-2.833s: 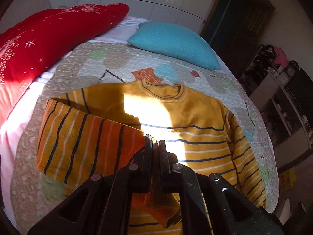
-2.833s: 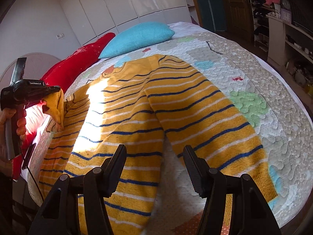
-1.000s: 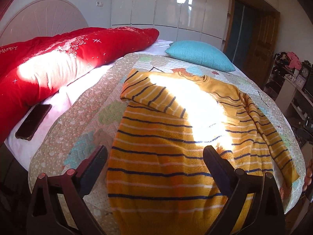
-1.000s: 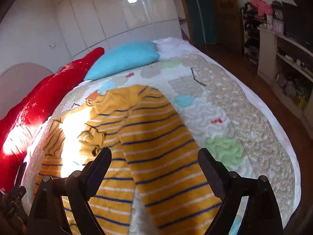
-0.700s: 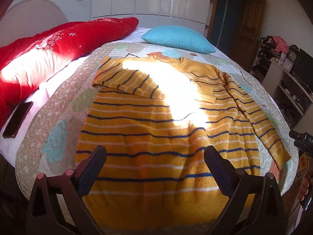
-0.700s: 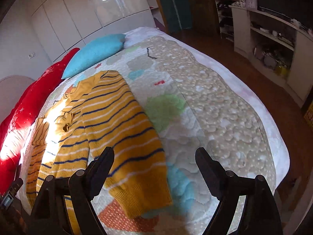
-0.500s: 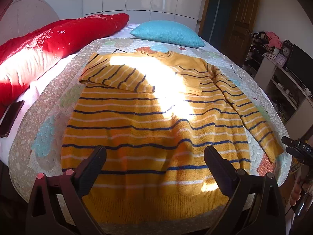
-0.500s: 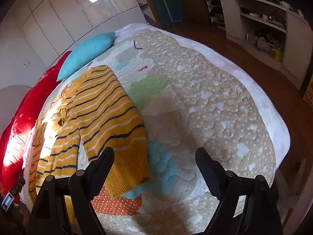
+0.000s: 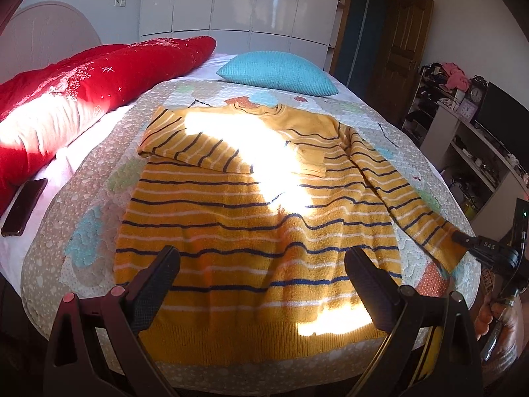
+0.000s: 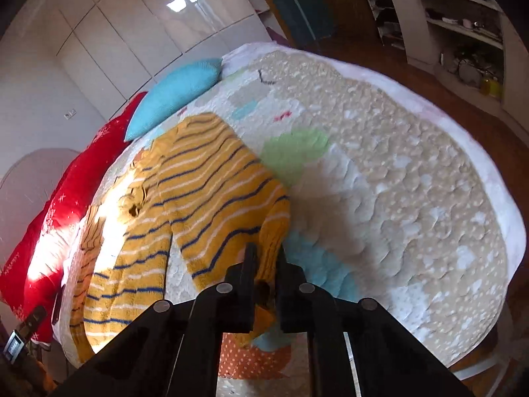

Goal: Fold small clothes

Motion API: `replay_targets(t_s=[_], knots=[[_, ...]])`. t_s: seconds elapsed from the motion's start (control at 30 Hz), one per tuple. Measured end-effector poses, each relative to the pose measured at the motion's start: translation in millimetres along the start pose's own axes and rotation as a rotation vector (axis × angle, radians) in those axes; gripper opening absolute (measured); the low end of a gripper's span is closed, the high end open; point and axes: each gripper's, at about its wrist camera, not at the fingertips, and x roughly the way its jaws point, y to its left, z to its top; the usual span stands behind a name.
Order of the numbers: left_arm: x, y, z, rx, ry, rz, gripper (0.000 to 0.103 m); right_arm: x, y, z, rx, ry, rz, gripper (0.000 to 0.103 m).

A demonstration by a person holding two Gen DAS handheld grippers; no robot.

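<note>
Now the right gripper [image 10: 264, 261] clenches the sweater's [image 9: 258, 218] sleeve cuff [image 10: 274, 231] at its 12 o'clock; the left gripper [image 9: 261, 271] hangs released.

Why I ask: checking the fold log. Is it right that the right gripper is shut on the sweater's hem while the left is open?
Not the hem: the right gripper is shut on the sweater's sleeve cuff, as the right wrist view shows. The left gripper is open.
</note>
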Motion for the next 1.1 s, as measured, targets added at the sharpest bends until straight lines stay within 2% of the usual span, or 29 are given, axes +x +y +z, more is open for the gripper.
replay_targets(t_s=[0.17,0.23,0.33,0.43,0.57,0.67,0.7,0.73,0.8,1.0,1.1], knots=[[-6.6,22.2,7.1,-0.049,-0.032,0.003,0.099,-52.6,-13.2,70.8,0.030,-0.179,-0.096,0.007],[-8.0,33.5,9.0,-0.073,-0.043,0.007,0.099,-66.6,-4.2,96.1,0.028,-0.219,-0.085,0.007],[-8.1,51.5,10.8,-0.109,-0.050,0.018,0.099,-70.6,35.9,124.4,-0.031,-0.241,-0.032,0.003],[-7.1,71.7,10.2,-0.159,-0.052,0.025,0.099,-55.9,97.4,143.1,-0.121,-0.224,0.054,0.003],[-4.7,98.2,5.4,-0.216,-0.045,0.041,0.099,-15.0,193.5,151.0,-0.257,-0.146,0.163,0.003],[-7.3,114.9,0.8,-0.237,-0.054,0.063,0.099,15.1,245.7,138.4,-0.407,-0.075,0.119,0.005],[-8.4,120.1,-0.7,-0.242,-0.058,0.068,0.099,22.8,249.6,133.9,-0.432,-0.053,0.106,0.013],[-8.4,124.9,-2.0,-0.247,-0.059,0.073,0.099,28.6,245.2,130.1,-0.435,-0.033,0.094,0.032],[-5.8,133.2,-4.5,-0.257,-0.050,0.079,0.099,34.4,215.4,124.7,-0.381,-0.016,0.043,0.056],[20.3,134.5,-8.5,-0.280,0.019,0.059,0.099,21.0,57.9,101.3,-0.064,0.031,-0.117,0.058],[31.8,119.2,-8.8,-0.253,0.049,0.044,0.099,9.3,0.7,80.3,0.033,0.038,-0.180,0.065]])
